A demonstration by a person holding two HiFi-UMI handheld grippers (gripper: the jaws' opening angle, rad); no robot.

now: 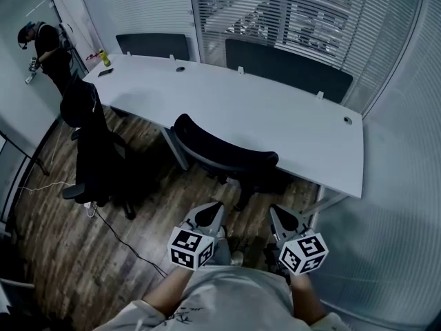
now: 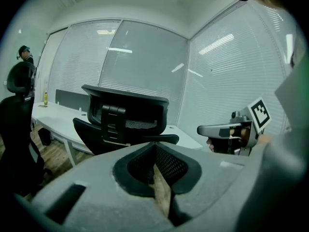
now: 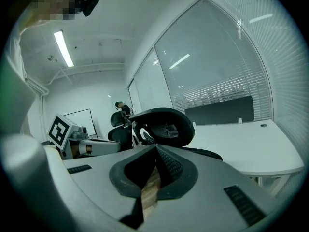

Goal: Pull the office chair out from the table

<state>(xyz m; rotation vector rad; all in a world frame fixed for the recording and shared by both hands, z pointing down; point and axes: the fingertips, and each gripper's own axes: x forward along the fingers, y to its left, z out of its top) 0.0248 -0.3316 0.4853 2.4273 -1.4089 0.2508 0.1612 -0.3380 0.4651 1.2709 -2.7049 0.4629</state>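
- Office chair (image 1: 222,152) faces two clenched, empty tools: left gripper (image 1: 216,205) and right gripper (image 1: 274,209) hover just short of its backrest.
- Chair sits tucked against the table's (image 1: 275,109) near edge.
- Risk: shut jaws cannot grip the backrest and may shove it under.

Wood-plank floor (image 1: 58,250) meets blind-covered glass walls (image 1: 310,19).

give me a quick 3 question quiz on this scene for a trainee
1. Where does the office chair stand relative to the table?
2. True or false: the left gripper and right gripper are both shut and empty.
3. The yellow bottle stands: A on the floor, B on the table, C on the chair seat.
Key: 1 pushed in at the table's near edge; 2 true; 3 B.
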